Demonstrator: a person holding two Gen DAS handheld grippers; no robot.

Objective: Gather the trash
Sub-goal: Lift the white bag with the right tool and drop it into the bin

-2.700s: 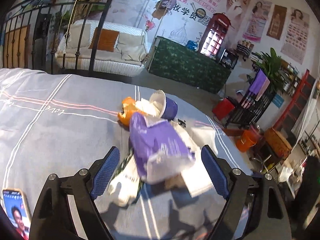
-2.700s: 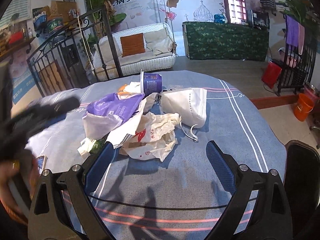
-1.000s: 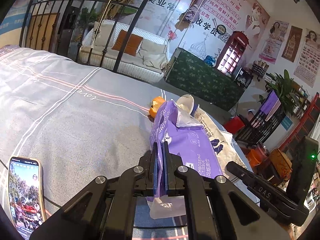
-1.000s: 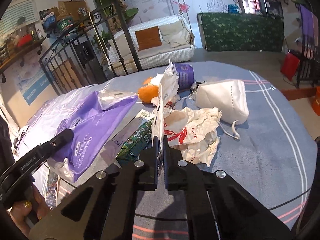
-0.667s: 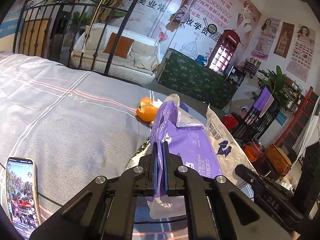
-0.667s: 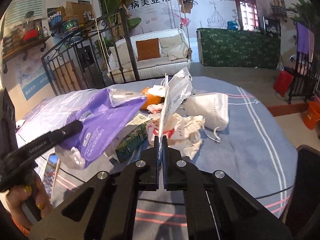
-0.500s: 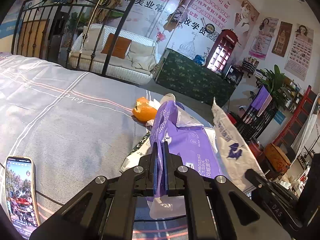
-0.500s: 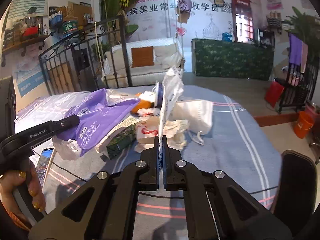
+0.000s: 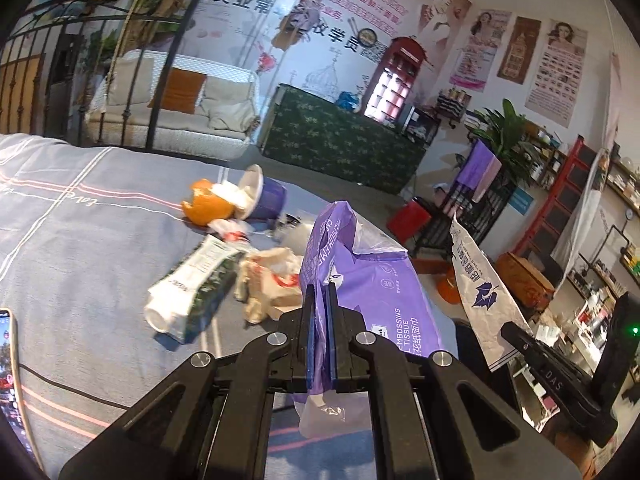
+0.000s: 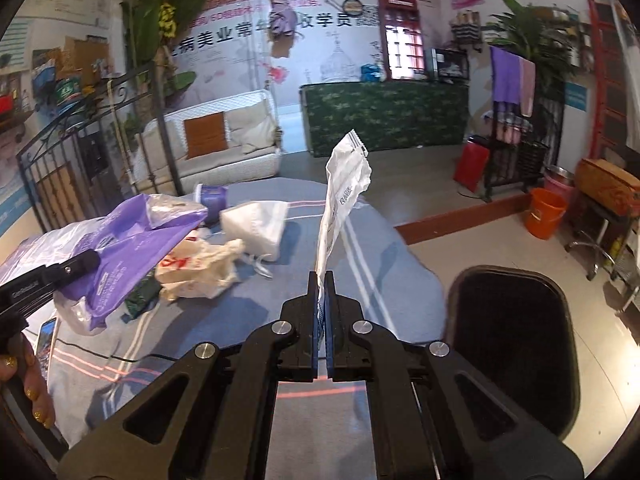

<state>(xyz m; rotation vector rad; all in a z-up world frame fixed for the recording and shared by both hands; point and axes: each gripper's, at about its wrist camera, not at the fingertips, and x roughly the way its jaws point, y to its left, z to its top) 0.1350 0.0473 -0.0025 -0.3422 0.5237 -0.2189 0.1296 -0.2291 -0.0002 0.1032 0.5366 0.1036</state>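
Note:
My left gripper (image 9: 321,300) is shut on a purple tissue wrapper (image 9: 372,280) and holds it above the table; the wrapper also shows in the right wrist view (image 10: 132,240). My right gripper (image 10: 321,280) is shut on a white wrapper (image 10: 340,200), lifted clear of the pile; it shows in the left wrist view (image 9: 480,288). On the grey tablecloth (image 9: 80,240) lie an orange peel (image 9: 206,206), a purple cup (image 9: 268,196), a green-white carton (image 9: 192,292), a crumpled bag (image 10: 200,268) and a white mask (image 10: 256,224).
A black bin (image 10: 512,344) stands off the table's right edge. A phone (image 9: 8,368) lies at the table's near left. An orange bucket (image 10: 546,212) and a red bin (image 10: 474,168) stand on the floor beyond.
Both grippers have closed on wrappers and lifted them off the pile. The right one has swung right, toward the black bin. The carton and crumpled bag are uncovered.

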